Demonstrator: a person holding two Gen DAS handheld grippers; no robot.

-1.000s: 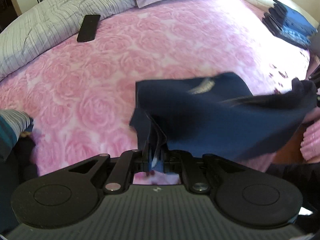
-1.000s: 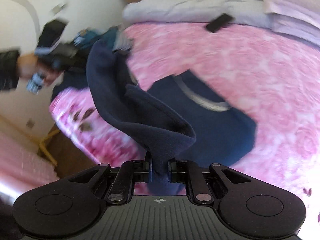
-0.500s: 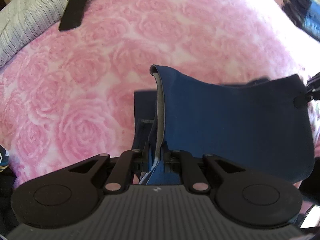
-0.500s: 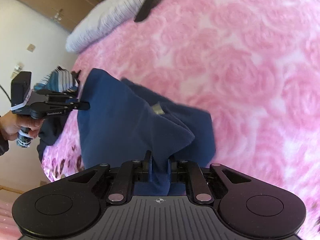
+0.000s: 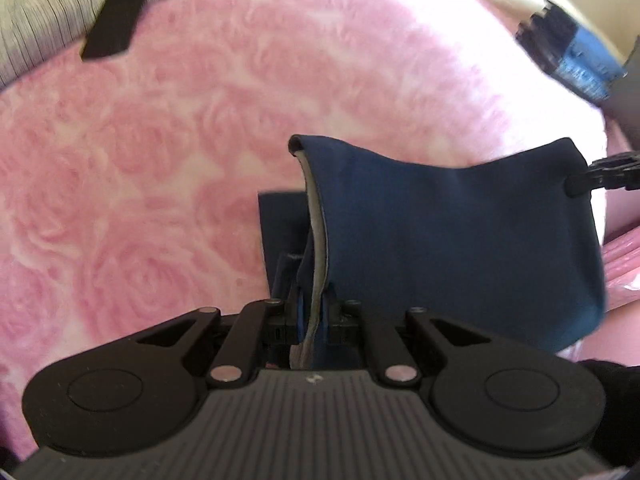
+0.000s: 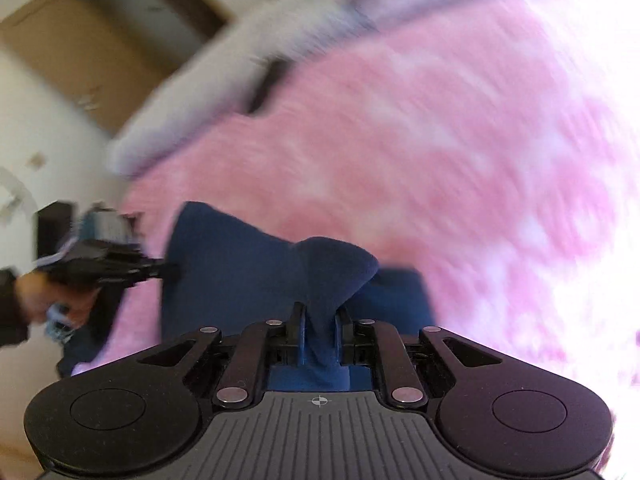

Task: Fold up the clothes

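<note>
Hanging between two tools above a pink rose-patterned bed (image 5: pixel 168 184), one navy garment (image 5: pixel 448 240) is held up as a doubled panel, with a grey inner band showing along its near edge and a lower layer lying on the bedcover beneath. The left tool (image 5: pixel 311 312) is clamped tight on that banded edge; the right tool (image 6: pixel 319 330) pinches a bunched fold of the same cloth, its fingers narrow around it. In the right wrist view a hand (image 6: pixel 48 300) grips the left tool at the panel's far corner. No writing can be read anywhere. One flat black device (image 5: pixel 114 26) lies near a grey striped blanket (image 5: pixel 36 20). One stack of dark and blue folded clothes (image 5: pixel 568 60) sits at the bed's far right, blurred and cut off. The right wrist view is heavily motion-smeared.
</note>
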